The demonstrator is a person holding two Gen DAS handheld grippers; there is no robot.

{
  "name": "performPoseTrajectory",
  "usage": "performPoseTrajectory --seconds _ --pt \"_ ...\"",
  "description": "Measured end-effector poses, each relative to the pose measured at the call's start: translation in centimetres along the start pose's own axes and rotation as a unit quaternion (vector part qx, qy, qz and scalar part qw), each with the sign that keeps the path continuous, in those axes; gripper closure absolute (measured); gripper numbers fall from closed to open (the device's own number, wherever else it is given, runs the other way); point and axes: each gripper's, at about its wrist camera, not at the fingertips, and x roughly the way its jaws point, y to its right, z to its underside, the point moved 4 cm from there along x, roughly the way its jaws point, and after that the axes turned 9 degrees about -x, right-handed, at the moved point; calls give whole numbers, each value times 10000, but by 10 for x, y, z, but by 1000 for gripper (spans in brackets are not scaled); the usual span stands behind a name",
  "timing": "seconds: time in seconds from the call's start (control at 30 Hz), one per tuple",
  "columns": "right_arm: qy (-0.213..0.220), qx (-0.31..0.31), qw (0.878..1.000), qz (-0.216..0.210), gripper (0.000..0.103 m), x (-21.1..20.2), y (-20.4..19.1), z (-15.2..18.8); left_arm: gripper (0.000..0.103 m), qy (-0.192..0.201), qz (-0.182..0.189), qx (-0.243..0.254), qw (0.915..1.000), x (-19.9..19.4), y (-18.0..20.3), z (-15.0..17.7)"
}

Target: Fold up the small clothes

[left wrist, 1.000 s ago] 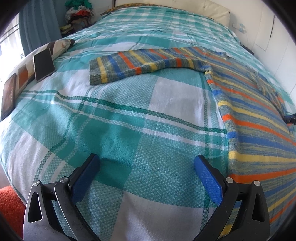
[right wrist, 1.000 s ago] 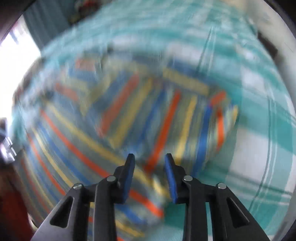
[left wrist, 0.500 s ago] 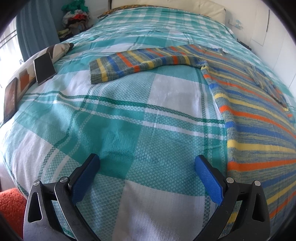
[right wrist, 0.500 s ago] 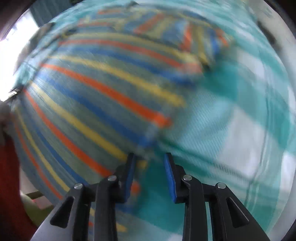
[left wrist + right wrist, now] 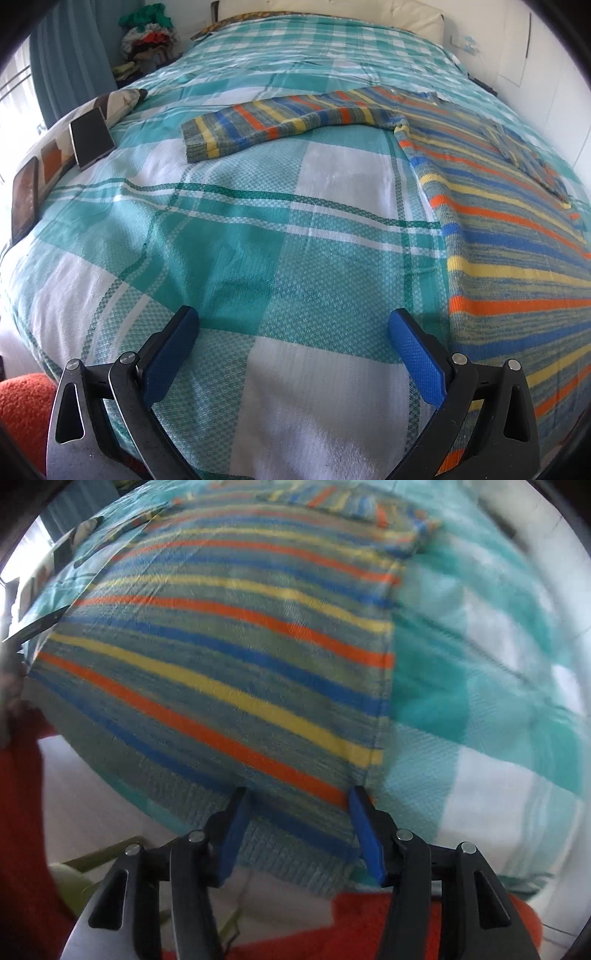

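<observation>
A striped knit sweater (image 5: pixel 509 236) in grey, blue, orange and yellow lies flat on the bed. One sleeve (image 5: pixel 273 122) stretches out to the left; the other lies folded over the body at the right. My left gripper (image 5: pixel 291 332) is open and empty over bare bedspread, left of the sweater's side edge. In the right wrist view the sweater (image 5: pixel 229 657) fills the frame. My right gripper (image 5: pixel 297 805) is open, its fingers astride the ribbed hem near the sweater's lower right corner.
The bed has a teal and white checked bedspread (image 5: pixel 236 229). A patterned cushion with a phone (image 5: pixel 90 136) and a tablet (image 5: pixel 24 199) on it lies at the left edge. An orange rug (image 5: pixel 369 923) lies below the bed's front edge. A wall runs along the right.
My right gripper has swept from the folded sleeve down to the sweater's hem and its jaws have opened wider. My left gripper has barely moved.
</observation>
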Motion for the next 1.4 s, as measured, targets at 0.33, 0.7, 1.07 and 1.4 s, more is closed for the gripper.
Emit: performPoseTrajectory --seconds 0.33,0.7,1.07,1.4 --pt "1185 401 9878 923 20 -71 -31 -47 1 47 -115 -6 9999 1 2 1" --pt "1215 686 9856 954 20 -60 -29 -56 0 58 -136 38 9999 3 2 1" --pt "1158 763 9838 1135 20 -58 -24 -58 0 55 -137 37 9999 2 2 1" --pt "1095 814 9838 1163 20 -54 -22 -59 0 50 -154 59 9999 3 3 2"
